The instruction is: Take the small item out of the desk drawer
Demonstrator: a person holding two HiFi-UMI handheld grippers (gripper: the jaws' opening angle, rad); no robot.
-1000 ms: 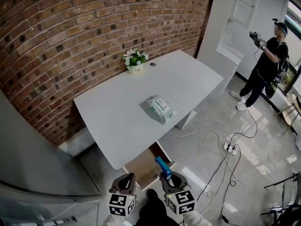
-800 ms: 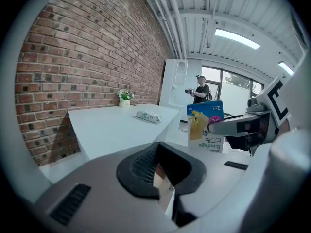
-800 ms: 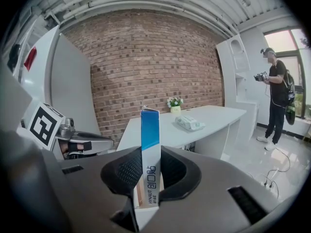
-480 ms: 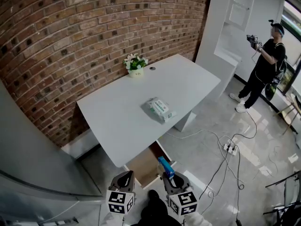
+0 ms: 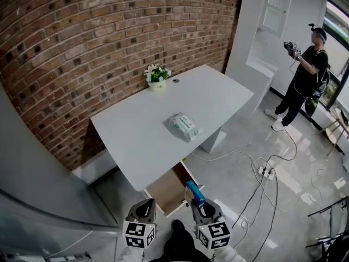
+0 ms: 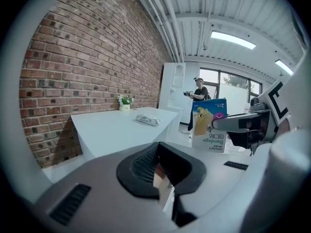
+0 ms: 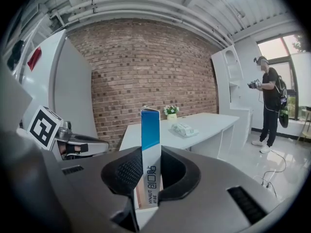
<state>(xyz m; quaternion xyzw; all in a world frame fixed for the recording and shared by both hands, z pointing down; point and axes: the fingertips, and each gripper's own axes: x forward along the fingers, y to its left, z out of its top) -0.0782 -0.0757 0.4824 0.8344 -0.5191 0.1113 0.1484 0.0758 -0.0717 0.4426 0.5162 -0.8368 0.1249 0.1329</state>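
A slim blue and white bandage box (image 5: 193,191) stands upright between the jaws of my right gripper (image 5: 197,203), just above the front of the open desk drawer (image 5: 165,192). The jaws have just closed a little tighter on it. In the right gripper view the box (image 7: 150,144) rises from between the pads of that gripper (image 7: 150,174). My left gripper (image 5: 146,205) hangs beside it to the left, shut and empty. The left gripper view shows its own jaws (image 6: 163,171) together, and the box (image 6: 210,125) held by the right gripper (image 6: 233,125).
A white desk (image 5: 147,130) stands against a brick wall, with a pack of wipes (image 5: 186,125) and a small flower pot (image 5: 157,75) on it. Cables and a power strip (image 5: 265,172) lie on the floor at the right. A person (image 5: 305,75) stands far right.
Both grippers have risen a little and drawn back from the drawer. The box has come up with the right gripper. More of the open drawer shows.
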